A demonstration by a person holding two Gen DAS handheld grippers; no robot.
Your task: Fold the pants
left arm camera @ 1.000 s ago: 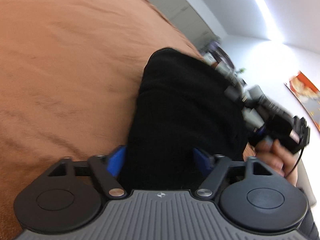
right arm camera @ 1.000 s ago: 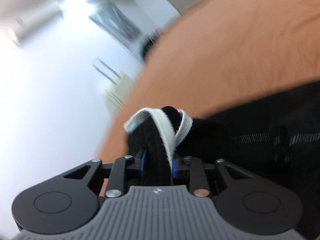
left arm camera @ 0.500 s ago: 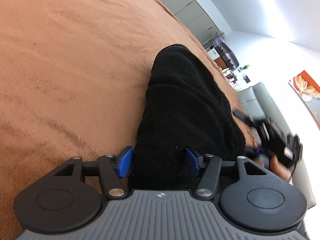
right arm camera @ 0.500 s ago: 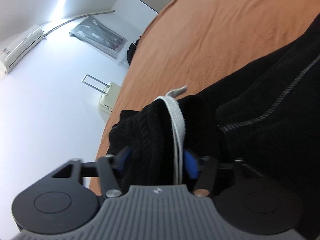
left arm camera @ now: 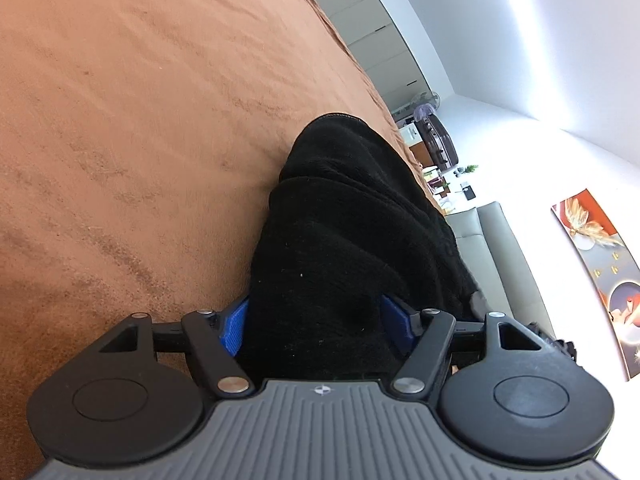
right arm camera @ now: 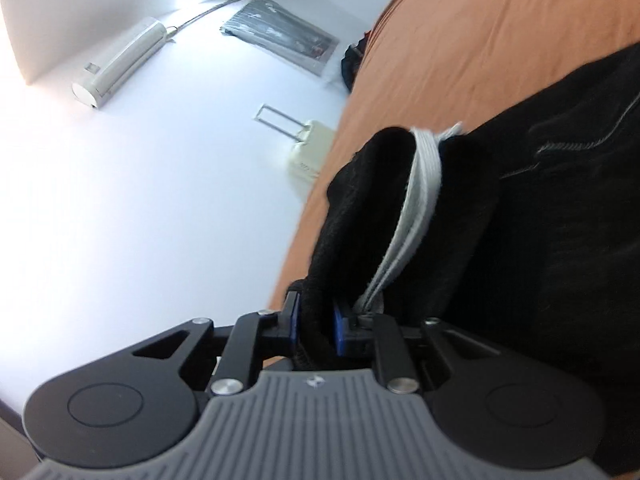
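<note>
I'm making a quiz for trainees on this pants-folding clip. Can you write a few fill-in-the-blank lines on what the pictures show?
1. The pants are ____ in colour.
2. They lie on an ____ bedspread.
3. The right gripper has its jaws clamped on the fabric next to a ____ drawstring.
4. The left gripper has black fabric ____ its jaws.

Missing words: black; orange-brown; white; between

**A bedroom in a home**

A big bed (left arm camera: 140,120) with an orange-brown cover fills the room. Tall cupboards (left arm camera: 372,40) stand by the wall, near a grey sofa (left arm camera: 500,248) and a picture (left arm camera: 600,272). An air conditioner (right arm camera: 120,60) hangs high, and a suitcase (right arm camera: 308,152) stands nearby.
</note>
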